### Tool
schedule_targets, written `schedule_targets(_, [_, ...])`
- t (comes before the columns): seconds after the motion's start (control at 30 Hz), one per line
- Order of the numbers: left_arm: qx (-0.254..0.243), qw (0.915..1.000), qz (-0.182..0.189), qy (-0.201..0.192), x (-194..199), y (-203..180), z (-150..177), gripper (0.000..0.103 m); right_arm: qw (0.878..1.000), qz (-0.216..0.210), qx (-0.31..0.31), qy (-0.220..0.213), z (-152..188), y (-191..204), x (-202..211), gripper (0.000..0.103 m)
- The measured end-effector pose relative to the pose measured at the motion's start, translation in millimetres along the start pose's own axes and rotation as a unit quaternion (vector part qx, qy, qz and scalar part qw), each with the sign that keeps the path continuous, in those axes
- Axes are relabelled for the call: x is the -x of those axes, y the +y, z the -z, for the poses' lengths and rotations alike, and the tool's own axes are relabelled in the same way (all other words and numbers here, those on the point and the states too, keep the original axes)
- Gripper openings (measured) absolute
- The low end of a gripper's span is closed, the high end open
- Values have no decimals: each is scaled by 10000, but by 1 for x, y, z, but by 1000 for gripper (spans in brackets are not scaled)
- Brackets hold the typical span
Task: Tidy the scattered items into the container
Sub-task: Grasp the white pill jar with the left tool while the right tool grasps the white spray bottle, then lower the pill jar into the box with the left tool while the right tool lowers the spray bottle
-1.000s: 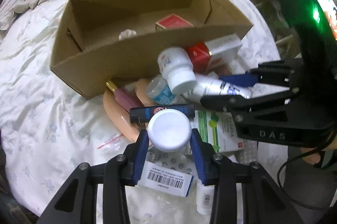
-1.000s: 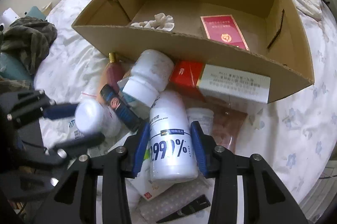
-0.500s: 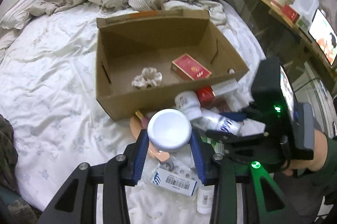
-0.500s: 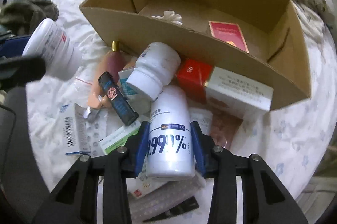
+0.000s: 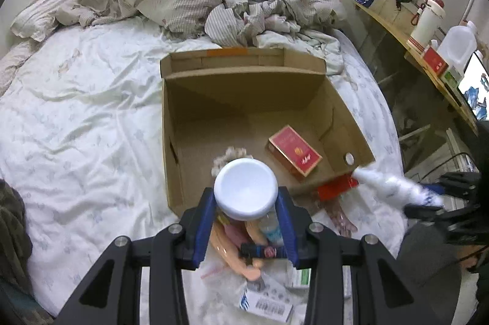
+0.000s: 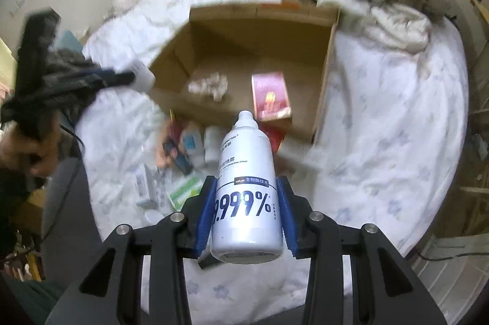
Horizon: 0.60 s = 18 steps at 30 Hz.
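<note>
Cardboard box (image 5: pixel 171 138) open-topped; left hand-held gripper (image 5: pixel 246 228) clamps white jar (image 5: pixel 246 192) above near rim.

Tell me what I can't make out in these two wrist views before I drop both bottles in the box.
- White bottle, left wrist view: only its round end shows; the body is hidden behind it.
- Spray bottle, right wrist view: the blue pads cut off its big printed number.
- Loose items on the bed, right wrist view: motion blur, labels unreadable.
- Cardboard box, left wrist view: the white bottle covers part of the floor.
</note>
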<state>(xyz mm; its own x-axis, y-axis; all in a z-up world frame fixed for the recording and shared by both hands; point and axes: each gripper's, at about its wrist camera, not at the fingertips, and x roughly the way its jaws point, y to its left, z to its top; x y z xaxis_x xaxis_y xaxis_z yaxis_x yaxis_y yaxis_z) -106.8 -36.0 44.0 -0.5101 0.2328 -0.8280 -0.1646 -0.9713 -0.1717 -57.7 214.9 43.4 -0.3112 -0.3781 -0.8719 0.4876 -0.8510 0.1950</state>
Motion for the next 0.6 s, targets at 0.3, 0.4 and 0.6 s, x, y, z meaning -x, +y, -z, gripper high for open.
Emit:
schedule_targets(0.3, [-126, 9986, -472, 193, -35, -8, -35, 40, 9981, -65, -344, -499, -70, 5, -40, 43])
schedule_targets(0.4, [-53, 9979, -539, 363, -53, -2, -44, 40, 9962, -16, -234, -834, -88, 10, -65, 43])
schedule_targets(0.6, [553, 9937, -622, 746, -82, 23, -51, 40, 9964, -194, -259, -786, -101, 6, -107, 43])
